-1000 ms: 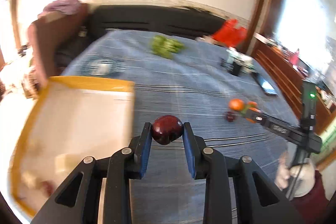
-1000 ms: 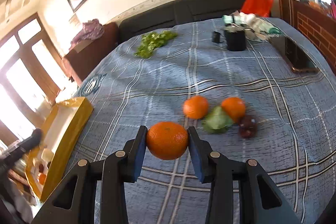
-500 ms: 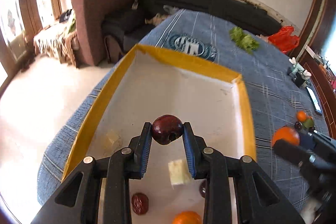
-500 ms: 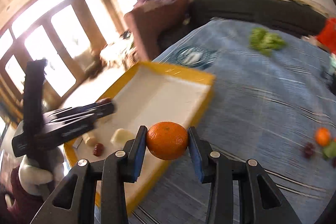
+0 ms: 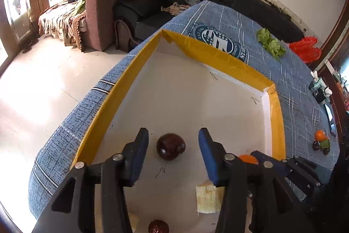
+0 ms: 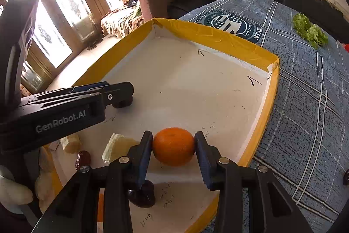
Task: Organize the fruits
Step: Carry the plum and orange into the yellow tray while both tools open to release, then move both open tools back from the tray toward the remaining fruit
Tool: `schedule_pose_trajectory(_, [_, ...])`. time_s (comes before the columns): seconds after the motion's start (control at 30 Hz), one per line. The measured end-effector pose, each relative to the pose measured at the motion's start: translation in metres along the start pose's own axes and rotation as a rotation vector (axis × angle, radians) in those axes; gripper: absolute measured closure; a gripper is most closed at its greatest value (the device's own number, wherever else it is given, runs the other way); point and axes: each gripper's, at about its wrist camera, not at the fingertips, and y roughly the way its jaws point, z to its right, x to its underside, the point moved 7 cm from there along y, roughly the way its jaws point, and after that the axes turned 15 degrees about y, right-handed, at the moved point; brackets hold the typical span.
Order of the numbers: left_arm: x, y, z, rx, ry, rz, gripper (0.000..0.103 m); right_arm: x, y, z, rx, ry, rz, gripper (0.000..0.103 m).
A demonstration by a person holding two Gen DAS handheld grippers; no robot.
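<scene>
While the left tool (image 5: 173,151) stands apart around the dark red plum (image 5: 170,146) on the yellow-rimmed tray (image 5: 220,56) floor, the right tool (image 6: 173,146) clamps the mandarin (image 6: 173,146) low over the tray's near right. Both fruits look light, round, prone to roll; grip across the middle.

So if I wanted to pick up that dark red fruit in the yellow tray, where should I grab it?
Grab the dark red fruit around its round middle, from above. It lies loose on the tray floor, and the left claw already straddles it, open.
</scene>
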Motion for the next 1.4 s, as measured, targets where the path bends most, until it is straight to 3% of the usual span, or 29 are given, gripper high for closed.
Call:
schedule_pose_trajectory(0.13, [-0.002, -0.020, -0.001, 0.021, -0.033, 0.060, 0.041, 0.001, -0.009, -0.001, -0.023, 0.011, 0.018, 0.052])
schedule_pose_trajectory(0.33, [0.002, -0.051, 0.006, 0.039, -0.065, 0.109, 0.033, 0.003, -0.043, 0.003, -0.045, 0.046, 0.075, 0.048])
schedule_pose_trajectory(0.5, [0.001, -0.084, 0.039, 0.046, -0.016, 0.123, 0.028, 0.006, -0.075, 0.027, -0.035, 0.095, 0.126, 0.046])
schedule_pose_trajectory(0.6, [-0.003, -0.119, 0.077, 0.123, 0.044, 0.151, 0.028, 0.013, -0.101, 0.054, -0.004, 0.134, 0.163, 0.046])
schedule_pose_trajectory(0.8, [-0.014, -0.240, 0.177, 0.370, 0.227, 0.266, 0.016, 0.034, -0.159, 0.124, 0.091, 0.233, 0.236, 0.041])
schedule_pose_trajectory(0.87, [-0.016, -0.271, 0.200, 0.401, 0.280, 0.300, 0.012, 0.041, -0.171, 0.151, 0.112, 0.286, 0.257, 0.038])
schedule_pose_trajectory(0.97, [-0.013, -0.311, 0.232, 0.402, 0.363, 0.366, 0.009, 0.057, -0.186, 0.194, 0.170, 0.367, 0.269, 0.038])
schedule_pose_trajectory(1.1, [-0.011, -0.329, 0.257, 0.365, 0.428, 0.414, 0.006, 0.081, -0.201, 0.244, 0.238, 0.471, 0.262, 0.039])
schedule_pose_trajectory(1.2, [-0.014, -0.321, 0.268, 0.401, 0.408, 0.345, 0.006, 0.091, -0.211, 0.267, 0.265, 0.513, 0.266, 0.039])
schedule_pose_trajectory(1.4, [-0.009, -0.331, 0.298, 0.376, 0.489, 0.396, 0.006, 0.098, -0.229, 0.289, 0.289, 0.540, 0.296, 0.039])
